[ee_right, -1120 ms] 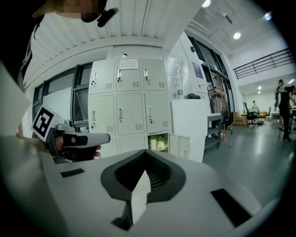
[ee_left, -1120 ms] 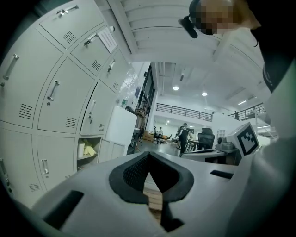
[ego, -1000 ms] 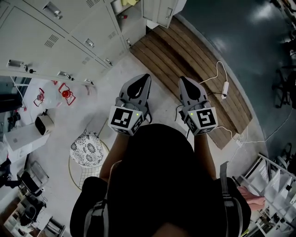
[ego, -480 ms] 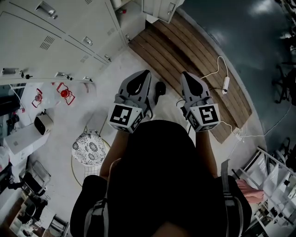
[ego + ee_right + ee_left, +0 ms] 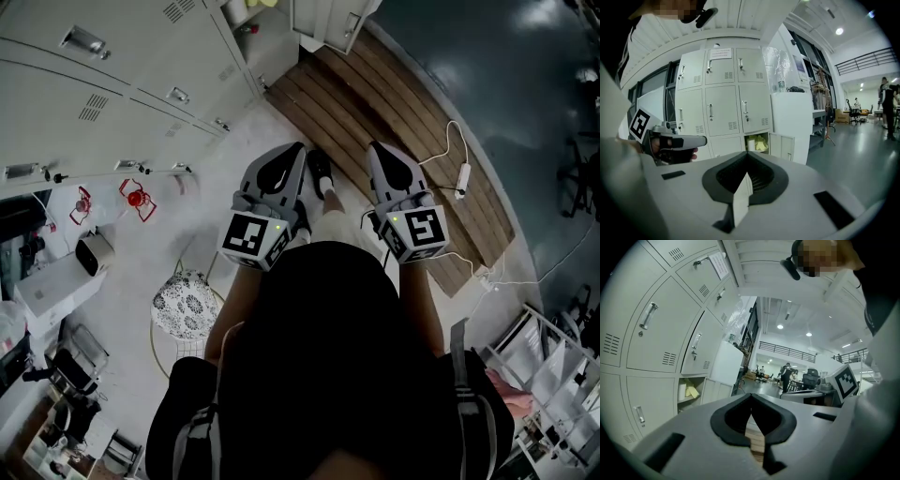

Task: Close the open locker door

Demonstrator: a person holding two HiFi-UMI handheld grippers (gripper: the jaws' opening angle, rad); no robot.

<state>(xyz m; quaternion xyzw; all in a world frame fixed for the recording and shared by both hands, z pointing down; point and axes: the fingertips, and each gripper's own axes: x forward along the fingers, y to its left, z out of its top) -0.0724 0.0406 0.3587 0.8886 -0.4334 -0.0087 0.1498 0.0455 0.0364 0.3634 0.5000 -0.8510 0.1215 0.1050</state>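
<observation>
**Locker door (image 5: 783,147), thin painted metal, hinged: standing open on the bottom row, at the right end of the lockers (image 5: 723,98).**
Probably light, stiff and free-swinging; best pushed on the flat face near the free edge, no grip needed. Left gripper (image 5: 751,399) and right gripper (image 5: 746,161) both closed, empty, well short of it. Open room over the wooden platform (image 5: 394,131); cable (image 5: 452,155) at its outer edge.

Grey tongs (image 5: 298,152), black-white marker cubes (image 5: 253,240), black shirt (image 5: 328,366).
</observation>
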